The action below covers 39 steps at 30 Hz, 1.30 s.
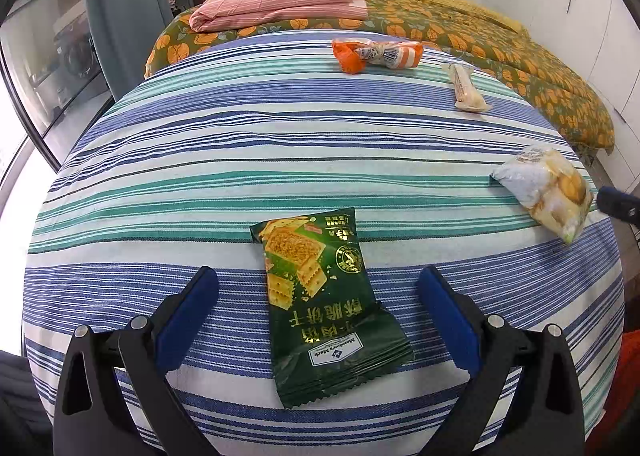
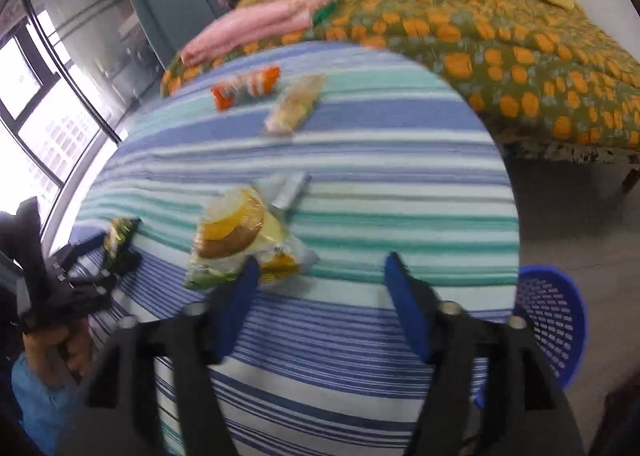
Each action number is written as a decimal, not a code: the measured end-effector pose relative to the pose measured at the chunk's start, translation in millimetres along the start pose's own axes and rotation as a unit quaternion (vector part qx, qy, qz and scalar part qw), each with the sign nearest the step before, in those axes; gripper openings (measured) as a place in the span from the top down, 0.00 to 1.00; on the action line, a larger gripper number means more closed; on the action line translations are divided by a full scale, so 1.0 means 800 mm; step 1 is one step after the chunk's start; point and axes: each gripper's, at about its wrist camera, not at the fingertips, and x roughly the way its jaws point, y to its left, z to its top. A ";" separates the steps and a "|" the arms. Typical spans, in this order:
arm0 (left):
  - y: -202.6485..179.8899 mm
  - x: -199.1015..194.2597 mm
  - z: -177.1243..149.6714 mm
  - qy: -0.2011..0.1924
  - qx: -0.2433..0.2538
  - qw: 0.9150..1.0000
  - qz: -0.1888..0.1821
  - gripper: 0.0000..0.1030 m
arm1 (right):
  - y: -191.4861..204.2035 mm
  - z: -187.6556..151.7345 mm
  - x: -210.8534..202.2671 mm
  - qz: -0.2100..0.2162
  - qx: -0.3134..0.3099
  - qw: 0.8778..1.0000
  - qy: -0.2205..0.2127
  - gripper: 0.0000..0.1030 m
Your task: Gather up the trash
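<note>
Down on the striped cloth (image 1: 280,144), four bits of trash lie scattered. Green cracker packet (image 1: 320,308) sits nearest the left gripper (image 1: 318,296), flat, print upside down from that side, lying between the two blue pads (image 1: 192,308). Jaws spread wide, well clear of the packet's edges on both sides; nothing held.

Clear pastry bag (image 2: 236,236) lies further right on the cloth, yellow and brown contents showing through. Right gripper (image 2: 318,268) is over the cloth just beside it: left pad at the bag's near edge, whether touching I cannot tell, the view being blurred. Jaws wide apart, nothing between them but striped cloth.

Far side of the cloth: orange wrapper (image 1: 376,54), crumpled, and just right of it a pale narrow stick packet (image 1: 468,90). The two are near each other, apart, and well away from both grippers.

Blue mesh basket (image 2: 552,320) stands on the floor off the cloth's right edge, beside the right gripper's arm; inside not visible.

Beyond the cloth: bed with an orange-flowered quilt (image 1: 480,40), a folded pink striped blanket (image 1: 276,6) on its left end, pillows behind. Grey-blue curtain (image 1: 120,4) and window glass at left.
</note>
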 end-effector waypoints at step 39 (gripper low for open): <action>0.007 -0.028 0.001 0.005 0.005 1.000 -0.024 0.66 | 0.066 0.022 0.003 -0.021 -0.149 0.986 0.077 0.62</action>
